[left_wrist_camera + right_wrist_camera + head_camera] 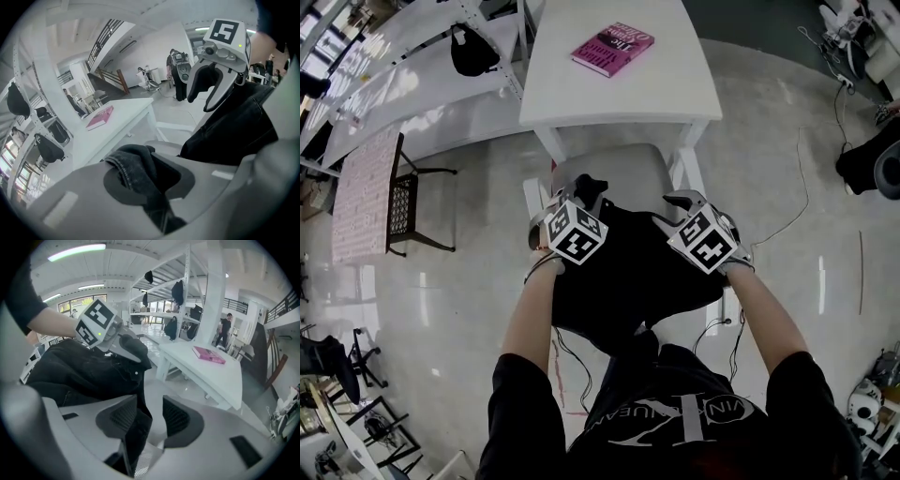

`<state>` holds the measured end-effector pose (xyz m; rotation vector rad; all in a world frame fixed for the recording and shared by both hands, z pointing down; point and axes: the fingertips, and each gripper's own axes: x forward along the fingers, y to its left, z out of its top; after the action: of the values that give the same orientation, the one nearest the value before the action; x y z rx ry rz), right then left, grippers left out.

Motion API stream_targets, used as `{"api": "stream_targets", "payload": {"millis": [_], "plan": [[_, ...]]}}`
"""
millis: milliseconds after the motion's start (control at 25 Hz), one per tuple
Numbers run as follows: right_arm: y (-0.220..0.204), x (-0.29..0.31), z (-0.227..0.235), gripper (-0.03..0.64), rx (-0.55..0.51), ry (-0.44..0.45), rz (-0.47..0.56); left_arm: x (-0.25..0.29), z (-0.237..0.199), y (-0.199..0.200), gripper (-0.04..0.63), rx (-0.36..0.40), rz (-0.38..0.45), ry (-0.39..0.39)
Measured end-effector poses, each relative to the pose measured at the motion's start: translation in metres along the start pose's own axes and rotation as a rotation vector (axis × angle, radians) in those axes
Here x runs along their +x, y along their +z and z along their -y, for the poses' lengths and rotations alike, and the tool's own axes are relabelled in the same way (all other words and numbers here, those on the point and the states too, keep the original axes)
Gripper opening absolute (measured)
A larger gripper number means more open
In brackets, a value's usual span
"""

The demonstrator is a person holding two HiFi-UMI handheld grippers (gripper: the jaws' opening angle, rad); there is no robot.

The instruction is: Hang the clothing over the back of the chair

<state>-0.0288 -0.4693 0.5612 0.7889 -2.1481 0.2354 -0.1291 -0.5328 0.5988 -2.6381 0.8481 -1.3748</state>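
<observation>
A black denim garment (628, 272) lies draped over the back of a grey chair (619, 169) that faces the white table (581, 94). My left gripper (589, 190) is at the garment's upper left corner. In the left gripper view it (145, 173) is shut on a bunched fold of the denim (133, 161). My right gripper (680, 203) is at the upper right corner. In the right gripper view its jaws (150, 416) stand wide apart, and the cloth's edge (136, 427) hangs loose against the left pad, unpinched. Each gripper shows in the other's view.
A pink book (612, 47) lies on the table. White shelving with a black bag (473, 52) runs along the left, with a small dark metal chair (403, 202) below it. A cable (797, 187) trails over the floor at the right.
</observation>
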Motion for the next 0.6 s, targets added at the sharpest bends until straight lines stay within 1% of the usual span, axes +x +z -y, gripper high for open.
{"api": "stream_targets", "payload": {"millis": [120,360,480,600], "plan": [[-0.002,-0.004,-0.002,0.169,0.001,0.002,0.006,0.002,0.006,-0.004,0.040,-0.015,-0.025,-0.028],[0.003,-0.014,-0.003,0.169,-0.013,-0.015,0.028,0.002,0.011,-0.012,0.066,-0.093,-0.063,-0.081],[0.006,-0.023,-0.004,0.169,-0.022,-0.025,0.040,-0.002,0.013,-0.013,0.101,-0.156,-0.071,-0.109],[0.004,-0.028,-0.006,0.169,0.003,-0.027,0.049,-0.003,0.015,-0.014,0.128,-0.191,-0.073,-0.125]]}}
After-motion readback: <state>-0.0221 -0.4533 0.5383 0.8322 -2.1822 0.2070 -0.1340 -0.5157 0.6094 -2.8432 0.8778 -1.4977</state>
